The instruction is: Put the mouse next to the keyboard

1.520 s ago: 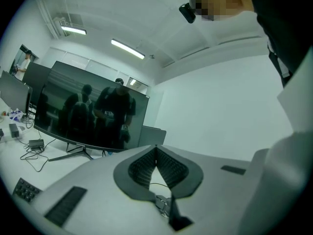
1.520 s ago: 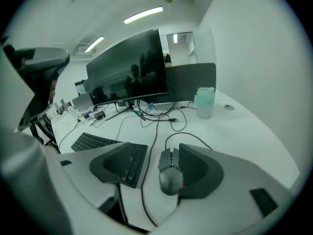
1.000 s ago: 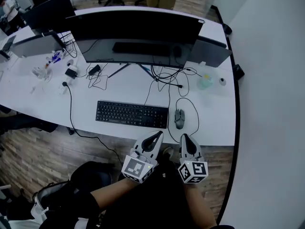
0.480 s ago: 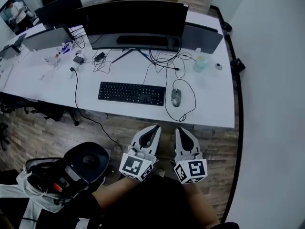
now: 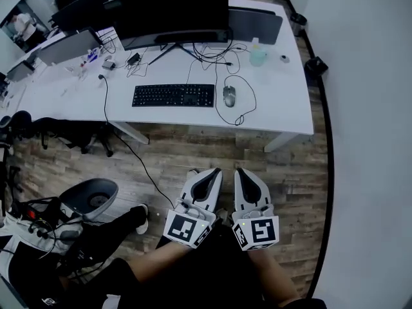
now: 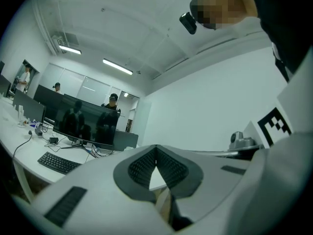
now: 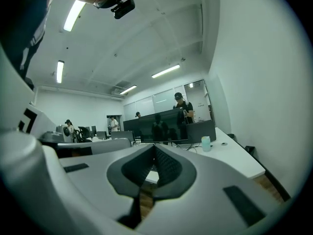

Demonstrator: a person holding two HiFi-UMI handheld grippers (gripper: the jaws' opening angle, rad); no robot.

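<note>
Your left gripper [image 5: 211, 174] and right gripper [image 5: 242, 172] are both closed with nothing between the jaws. They sit side by side over the floor [image 5: 193, 153], well short of the desk [image 5: 283, 102]. The mouse [image 5: 229, 96] lies just right of the keyboard [image 5: 174, 95], near the desk's front edge.

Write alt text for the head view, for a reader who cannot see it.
Two shut, empty grippers, the left gripper and the right gripper, point side by side over a wooden floor, well short of a white desk. There a grey mouse lies just right of a black keyboard, in front of a wide dark monitor.
</note>
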